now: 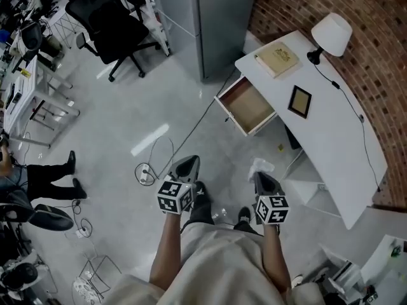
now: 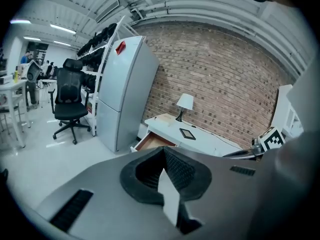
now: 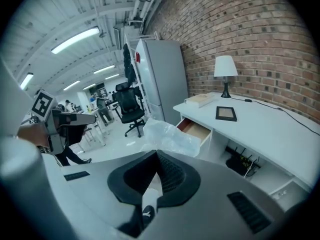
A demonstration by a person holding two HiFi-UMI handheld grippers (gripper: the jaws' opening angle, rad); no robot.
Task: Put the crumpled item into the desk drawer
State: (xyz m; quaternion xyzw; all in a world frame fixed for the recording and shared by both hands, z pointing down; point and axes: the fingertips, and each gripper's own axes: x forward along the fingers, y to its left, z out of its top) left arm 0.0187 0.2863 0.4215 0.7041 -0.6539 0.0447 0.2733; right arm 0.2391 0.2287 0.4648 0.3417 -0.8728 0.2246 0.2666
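The right gripper (image 1: 262, 174), fingers pinching a wad of crumpled plastic (image 1: 261, 165), hangs over open floor (image 1: 127, 100). The pulled-out drawer (image 1: 245, 104) lies at its 12 o'clock, well apart. The drawer juts past the edge of the white tabletop (image 1: 337, 138), its wooden bottom showing. The left gripper (image 1: 187, 164), at the right one's 9 o'clock, has its fingers pressed together on nothing. A cable (image 1: 146, 173) loops on the floor at its 9 o'clock. A grey refrigerator (image 1: 210, 18) stands at the drawer's 11 o'clock.
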